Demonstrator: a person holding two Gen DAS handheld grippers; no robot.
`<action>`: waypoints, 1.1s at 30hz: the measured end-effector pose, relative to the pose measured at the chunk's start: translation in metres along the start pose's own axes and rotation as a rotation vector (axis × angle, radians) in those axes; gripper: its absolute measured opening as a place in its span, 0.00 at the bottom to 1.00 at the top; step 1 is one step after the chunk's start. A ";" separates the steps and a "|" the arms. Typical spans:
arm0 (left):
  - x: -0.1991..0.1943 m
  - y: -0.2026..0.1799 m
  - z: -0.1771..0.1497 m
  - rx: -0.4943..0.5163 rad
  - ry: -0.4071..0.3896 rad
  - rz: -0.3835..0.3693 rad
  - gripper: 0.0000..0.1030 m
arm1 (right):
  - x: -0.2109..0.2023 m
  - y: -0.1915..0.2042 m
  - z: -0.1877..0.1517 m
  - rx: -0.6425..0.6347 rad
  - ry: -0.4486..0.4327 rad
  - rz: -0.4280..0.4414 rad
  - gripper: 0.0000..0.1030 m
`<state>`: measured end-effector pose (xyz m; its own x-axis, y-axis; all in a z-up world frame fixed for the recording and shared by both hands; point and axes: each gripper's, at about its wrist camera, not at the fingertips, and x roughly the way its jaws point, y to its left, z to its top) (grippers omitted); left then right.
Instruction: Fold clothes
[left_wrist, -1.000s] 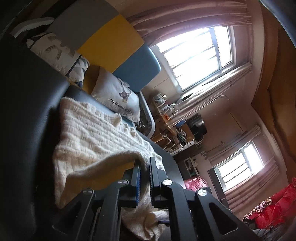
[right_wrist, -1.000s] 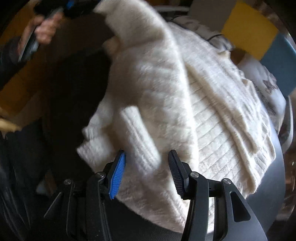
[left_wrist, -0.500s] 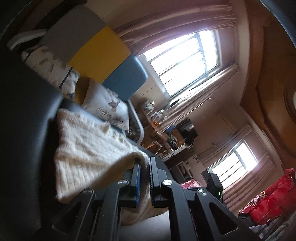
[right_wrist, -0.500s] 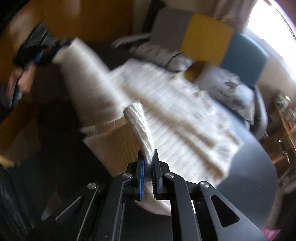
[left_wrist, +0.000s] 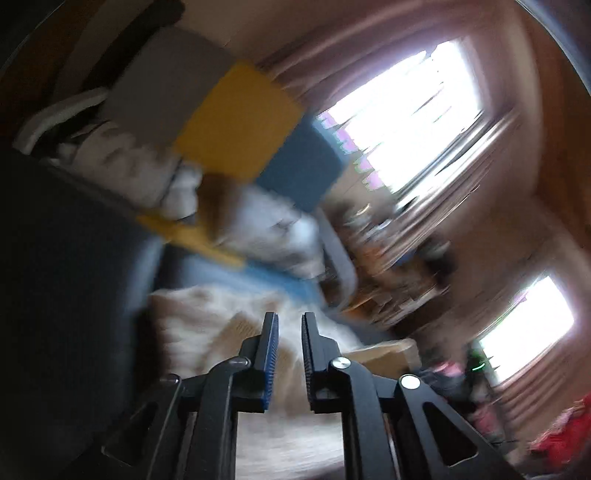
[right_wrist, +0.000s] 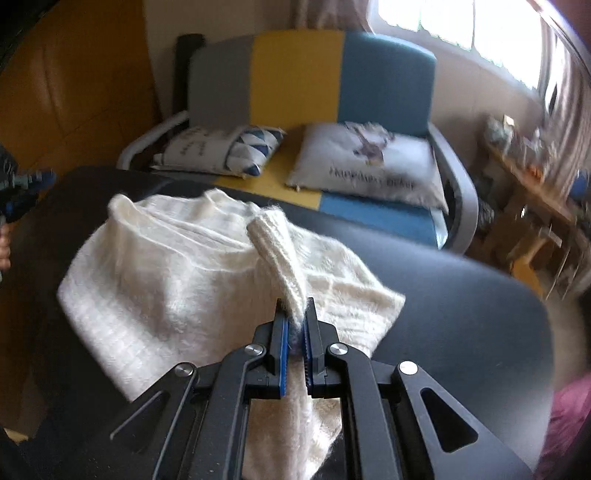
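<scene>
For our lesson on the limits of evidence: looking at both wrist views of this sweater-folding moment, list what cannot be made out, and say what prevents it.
- Left wrist view: motion blur smears the white sweater, so whether the left tool touches knit is unclear.
- Right wrist view: the right tool covers the pinched sweater cuff.
- Right wrist view: the pillow lettering is too blurred to read.
- Right wrist view: the cluttered shelf is blurred, its items unidentifiable.

Fuzzy ribbed knit sweater (right_wrist: 177, 266)
</scene>
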<state>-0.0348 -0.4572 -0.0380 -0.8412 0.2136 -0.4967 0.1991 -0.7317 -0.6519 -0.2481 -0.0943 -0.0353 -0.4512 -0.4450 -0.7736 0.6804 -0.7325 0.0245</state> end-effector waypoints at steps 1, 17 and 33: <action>0.008 0.008 -0.003 0.001 0.041 0.038 0.19 | 0.005 -0.002 -0.004 0.010 0.012 0.002 0.07; 0.115 0.031 0.011 0.243 0.353 0.130 0.40 | 0.054 -0.016 -0.036 0.087 0.124 0.042 0.08; 0.064 -0.017 -0.014 0.341 0.134 0.094 0.04 | 0.015 0.000 -0.034 -0.018 0.072 -0.043 0.08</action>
<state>-0.0850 -0.4223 -0.0669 -0.7496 0.2020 -0.6303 0.0743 -0.9206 -0.3834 -0.2351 -0.0831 -0.0684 -0.4378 -0.3750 -0.8171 0.6721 -0.7402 -0.0204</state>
